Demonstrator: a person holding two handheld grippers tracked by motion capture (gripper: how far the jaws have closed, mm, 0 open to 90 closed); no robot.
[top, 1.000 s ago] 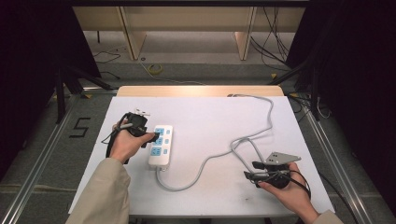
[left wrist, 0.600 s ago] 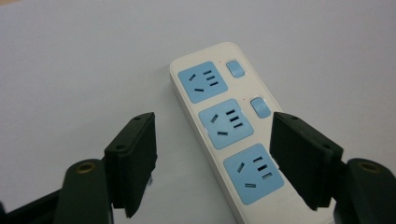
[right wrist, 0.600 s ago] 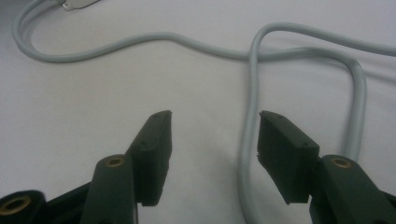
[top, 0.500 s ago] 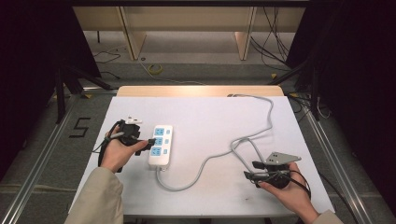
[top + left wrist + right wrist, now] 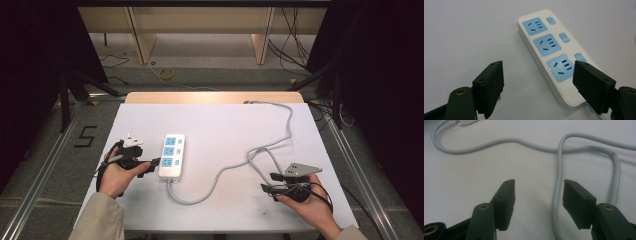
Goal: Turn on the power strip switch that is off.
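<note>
A white power strip (image 5: 172,156) with three blue sockets lies left of centre on the white table (image 5: 225,125). Its grey cable (image 5: 220,177) curls to the right and runs off the back edge. My left gripper (image 5: 150,166) rests just left of the strip's near end, pointing at it. In the left gripper view my left gripper (image 5: 540,68) is open; its jaws have just been opening, with bare table between them and the strip (image 5: 551,50) ahead to the right. My right gripper (image 5: 267,184) stands open at the near right. My right gripper (image 5: 539,183) straddles a cable loop (image 5: 557,195) without pressing it.
The table's front edge runs just below both hands. Dark floor with metal rails borders it on either side, and a "5" marker (image 5: 86,136) lies on the floor at the left. Wooden furniture legs (image 5: 142,37) and loose cables stand beyond the back edge.
My left hand has drawn back from the strip's left side, moving left and toward the near edge. The strip, the cable and my right hand have stayed put.
</note>
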